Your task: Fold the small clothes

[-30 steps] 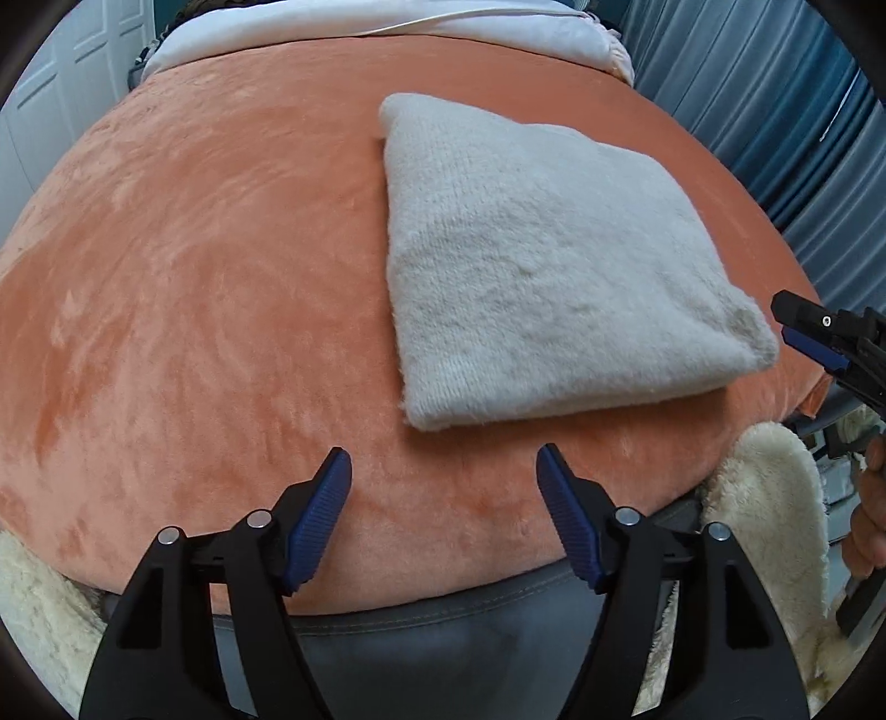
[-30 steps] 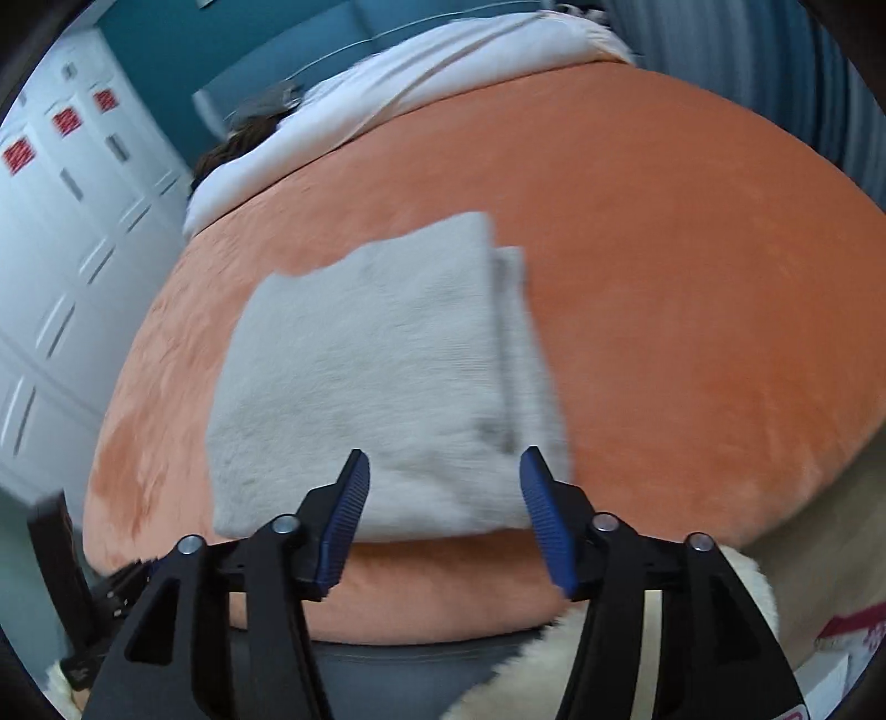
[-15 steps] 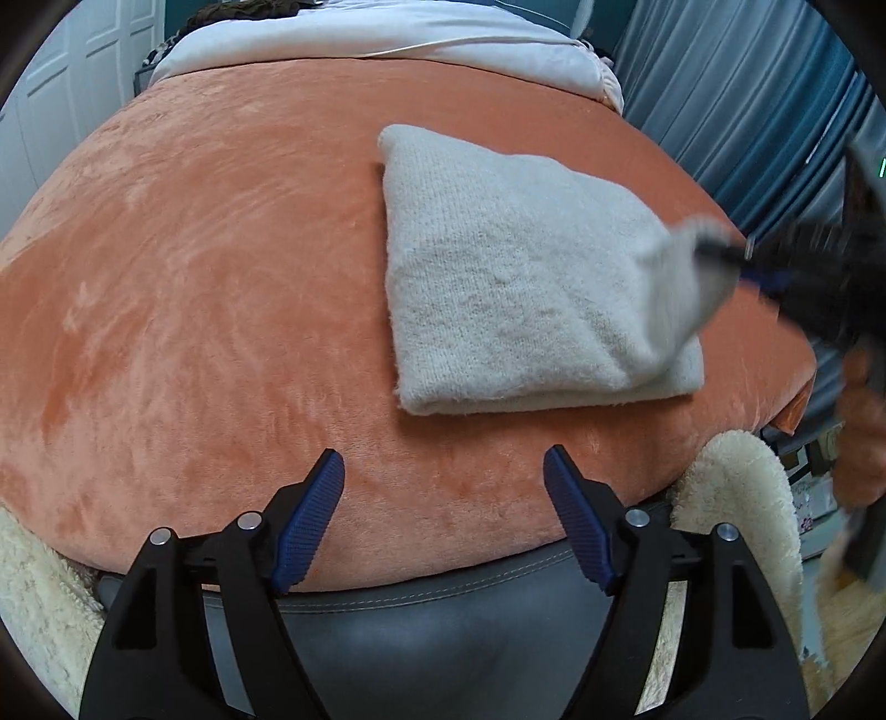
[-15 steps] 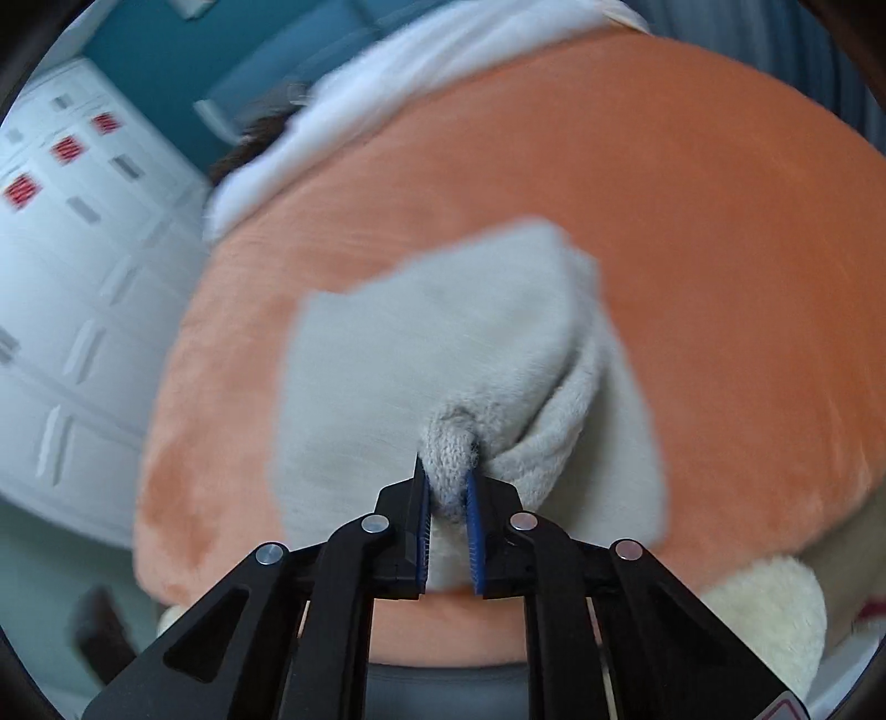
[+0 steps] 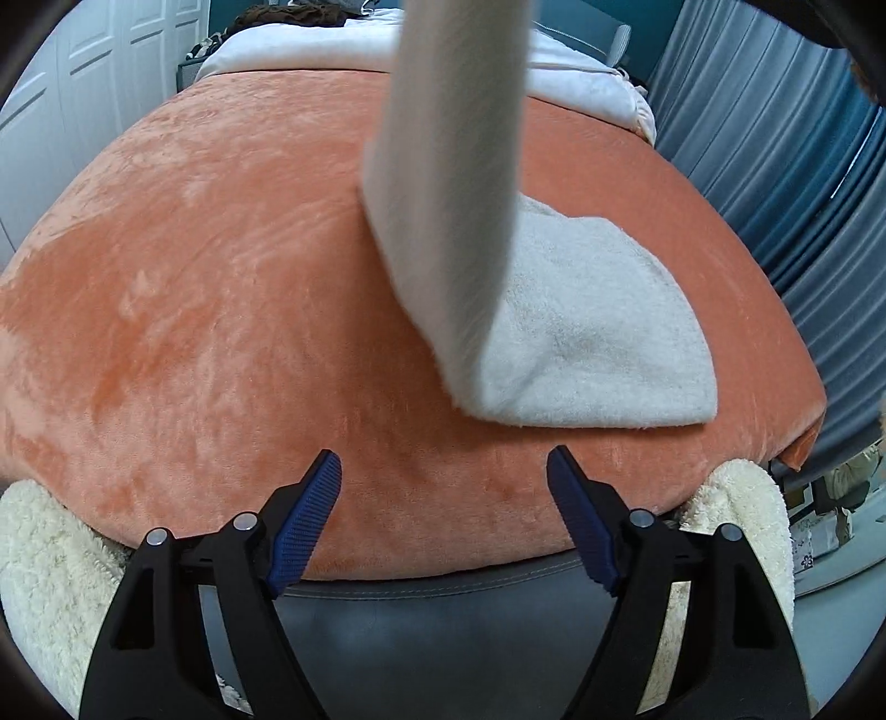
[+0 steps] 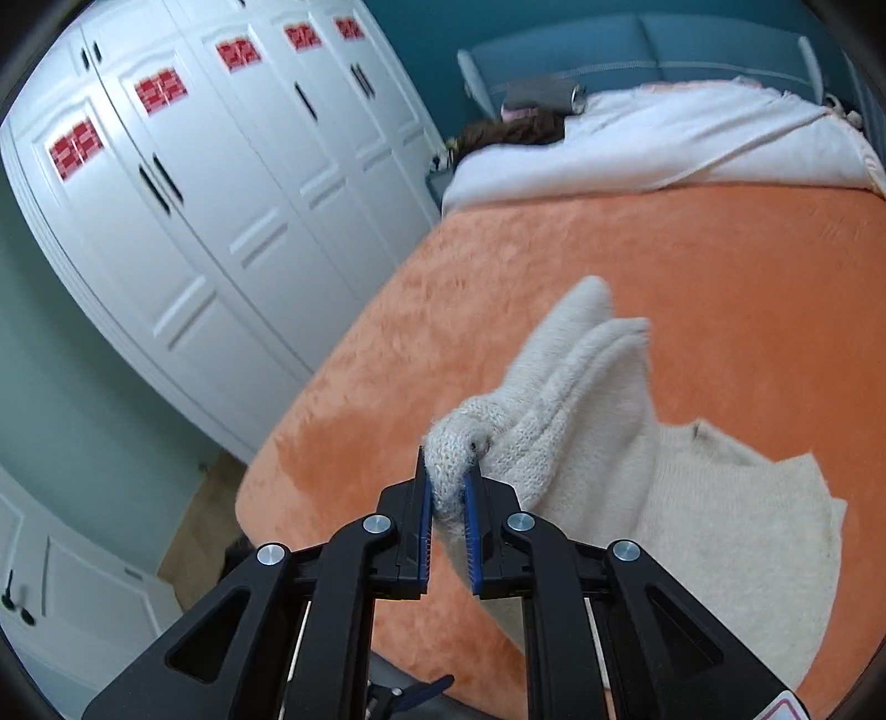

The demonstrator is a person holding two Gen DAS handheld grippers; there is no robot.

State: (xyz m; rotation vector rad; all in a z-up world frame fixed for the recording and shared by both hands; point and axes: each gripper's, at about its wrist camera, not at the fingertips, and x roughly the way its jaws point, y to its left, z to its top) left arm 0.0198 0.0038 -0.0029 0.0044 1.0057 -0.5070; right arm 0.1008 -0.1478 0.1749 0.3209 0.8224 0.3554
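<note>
A cream knitted garment (image 5: 581, 332) lies on the orange plush bed cover (image 5: 194, 277), right of the middle. One part of it is lifted and hangs as a tall band (image 5: 448, 194) from above the left wrist view. My right gripper (image 6: 448, 493) is shut on a bunched corner of that garment (image 6: 559, 421) and holds it above the cover. My left gripper (image 5: 443, 520) is open and empty, low at the near edge of the bed, short of the garment.
A white duvet (image 5: 343, 44) lies at the far end of the bed. White wardrobe doors (image 6: 183, 221) stand to the left. Blue curtains (image 5: 803, 166) hang on the right. A cream fleece throw (image 5: 50, 559) drapes over the near edge, above a grey bed base (image 5: 443, 620).
My right gripper closed on the garment's near right corner and lifted it up and leftward, so part of the garment now hangs up. My left gripper stayed open near the bed's edge.
</note>
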